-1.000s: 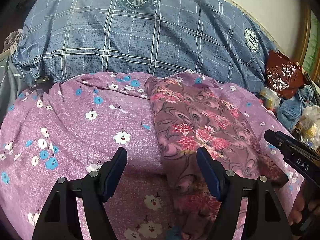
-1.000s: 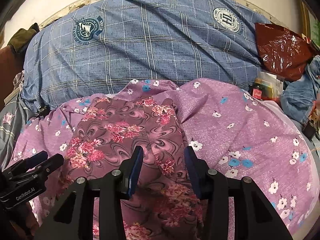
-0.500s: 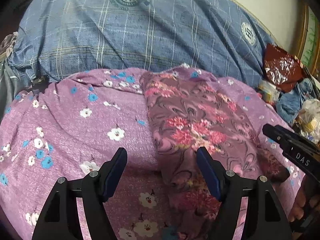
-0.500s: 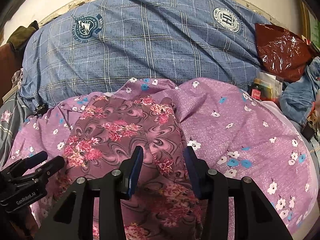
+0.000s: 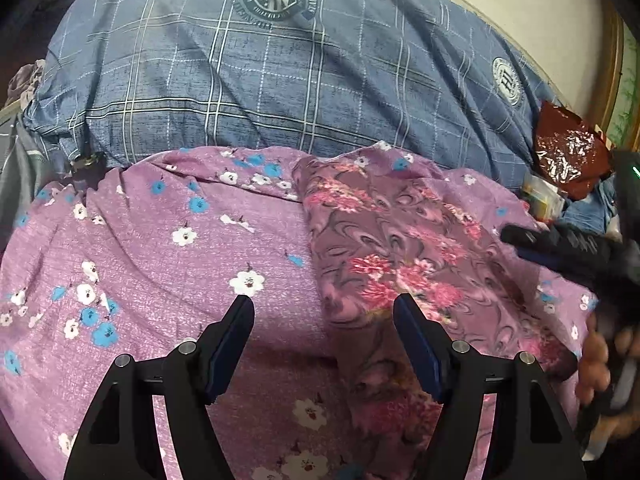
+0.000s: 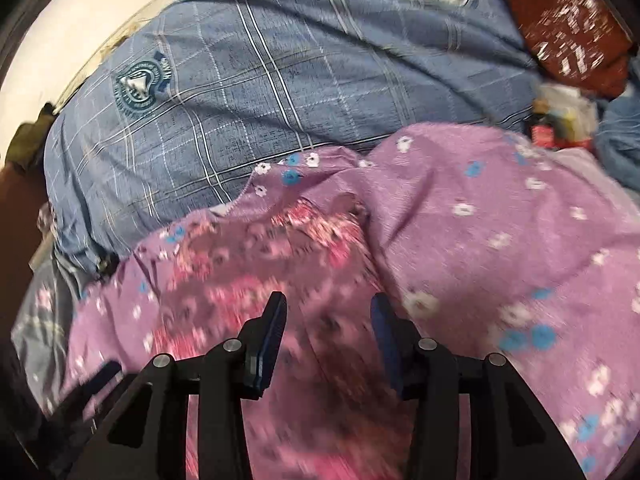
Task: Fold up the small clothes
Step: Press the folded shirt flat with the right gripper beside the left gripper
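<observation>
the mauve garment with pink flowers and dark swirls point(image 5: 404, 264) is lying as a long strip on the purple floral sheet point(image 5: 160, 264) that is covering the bed, running from near the camera up toward the big blue checked pillow point(image 5: 280, 92) at the head. its far end is sitting just short of the pillow, and its left edge is showing as a raised fold against the sheet.

the left hand-held gripper point(image 5: 324, 308) is hovering above the bed with its jaws standing wide apart and nothing between the pads; its right finger point(image 5: 416, 344) is hanging over the garment's left edge, while its left finger point(image 5: 232, 344) is over bare sheet.

the right hand-held gripper point(image 6: 328, 312) is also standing open, its jaws narrower than the left's, with nothing pinched; both fingers are hanging over the garment point(image 6: 256, 280). the right wrist view is smeared with motion blur, so whether the fingertips are touching the cloth cannot be told. in the left wrist view the same tool point(image 5: 560, 244) is reaching in from the right edge above the garment, with the fingers of the person's hand point(image 5: 604, 364) blurred below it.

a dark red crinkled bag point(image 5: 568, 156) and a heap of blue denim and small packets point(image 5: 572, 208) are lying at the right side of the bed, beside the pillow.
</observation>
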A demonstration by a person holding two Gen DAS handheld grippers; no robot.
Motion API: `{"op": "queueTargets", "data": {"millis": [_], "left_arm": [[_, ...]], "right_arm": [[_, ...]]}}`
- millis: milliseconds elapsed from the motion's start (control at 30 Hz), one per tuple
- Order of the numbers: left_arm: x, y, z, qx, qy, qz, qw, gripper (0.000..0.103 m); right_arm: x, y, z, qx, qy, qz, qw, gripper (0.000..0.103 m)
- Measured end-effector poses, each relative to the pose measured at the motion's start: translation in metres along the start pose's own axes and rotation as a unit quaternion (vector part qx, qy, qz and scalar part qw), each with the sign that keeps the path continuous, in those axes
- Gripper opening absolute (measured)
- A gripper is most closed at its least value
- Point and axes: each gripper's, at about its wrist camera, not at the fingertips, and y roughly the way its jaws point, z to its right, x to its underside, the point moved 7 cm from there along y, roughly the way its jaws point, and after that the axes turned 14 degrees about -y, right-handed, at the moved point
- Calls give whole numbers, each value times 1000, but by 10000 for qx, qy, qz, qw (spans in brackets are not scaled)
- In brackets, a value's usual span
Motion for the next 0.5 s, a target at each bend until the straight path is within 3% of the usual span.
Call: {"op": "queueTargets", "data": {"millis": [100,233,400,500], "left_arm": [[4,7,1,-32,29,-164,9999,72],[6,13,6,-109,213,-252,9994,72],[6,10,6,-79,297,-234,9993,72],[6,5,4,-78,281,-177,9994,72]], "right_arm": [[-20,33,-11,-181,-120,-285,9994,37],[-28,89,-6,10,-65,-843,9964,36],[-41,85,-6,-74,104,-507,9986,41],[-43,74,-33,-343,-337,-362,9982,41]]}}
